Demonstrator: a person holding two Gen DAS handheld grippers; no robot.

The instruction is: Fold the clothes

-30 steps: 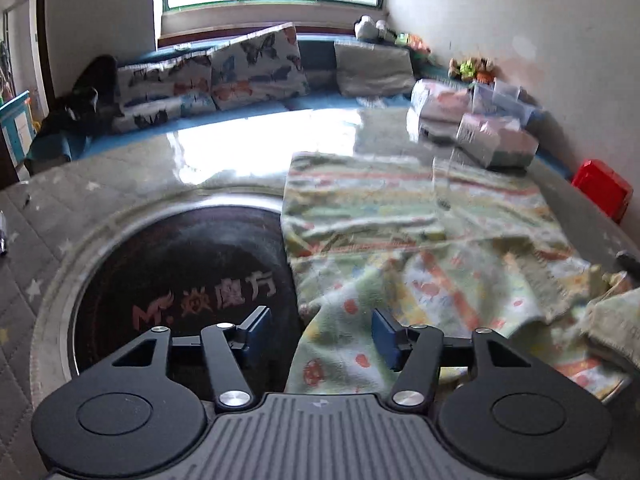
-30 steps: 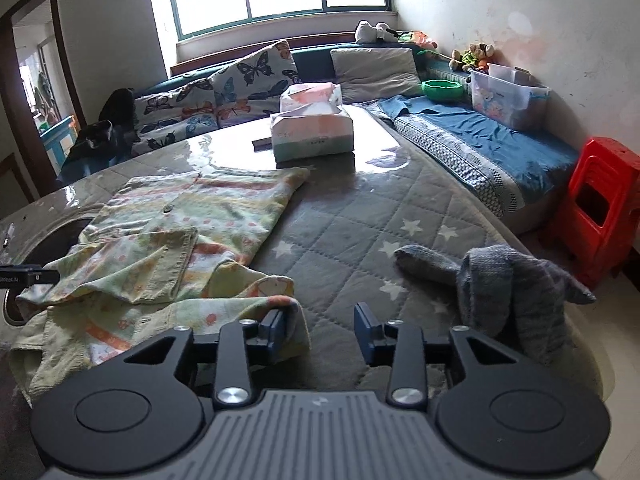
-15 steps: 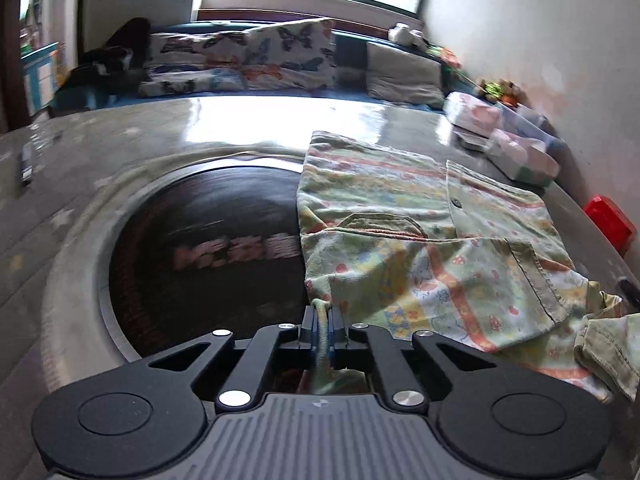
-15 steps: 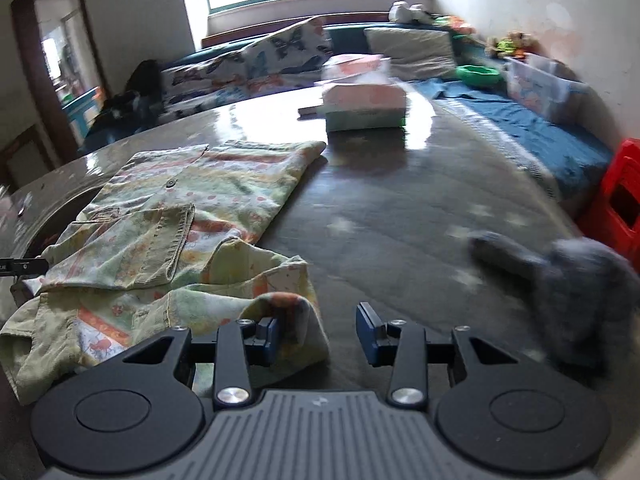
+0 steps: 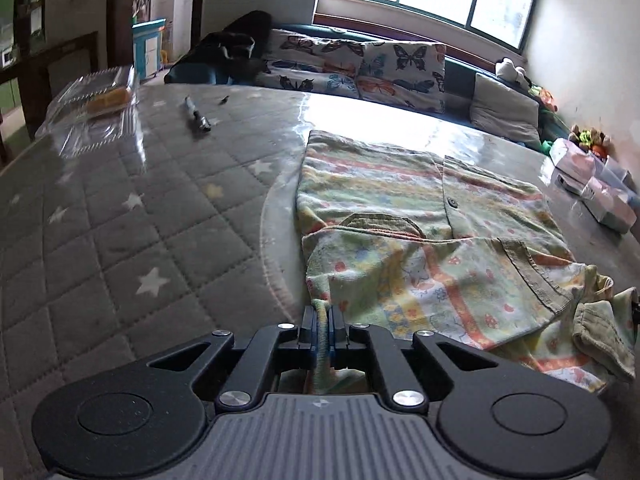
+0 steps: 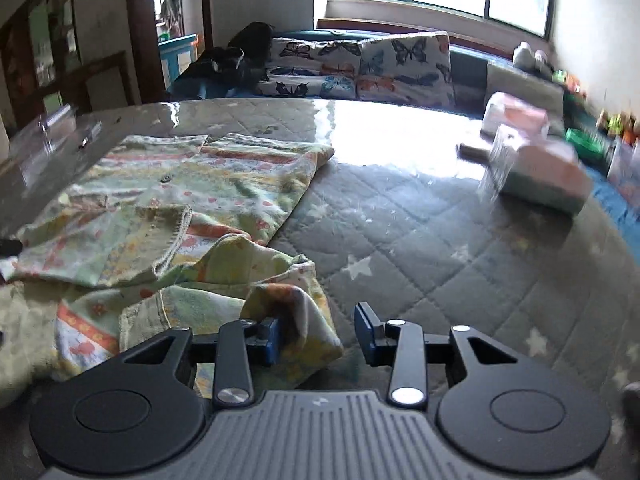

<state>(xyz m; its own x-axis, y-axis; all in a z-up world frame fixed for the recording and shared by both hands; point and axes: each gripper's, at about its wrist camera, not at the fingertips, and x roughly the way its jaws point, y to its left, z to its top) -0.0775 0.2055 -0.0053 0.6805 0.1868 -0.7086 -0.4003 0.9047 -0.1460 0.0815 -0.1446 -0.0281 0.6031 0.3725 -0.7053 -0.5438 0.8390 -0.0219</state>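
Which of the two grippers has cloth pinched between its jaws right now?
The left gripper: its jaws pinch an edge of the patterned shirt. The right gripper stands open, with shirt cloth lying by its left jaw only.

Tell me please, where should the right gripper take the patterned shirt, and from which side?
Probably the bunched corner of the patterned shirt, which stands up from the quilted table cover and already lies partly between the open fingers of the right gripper. Come from the near edge, then close.
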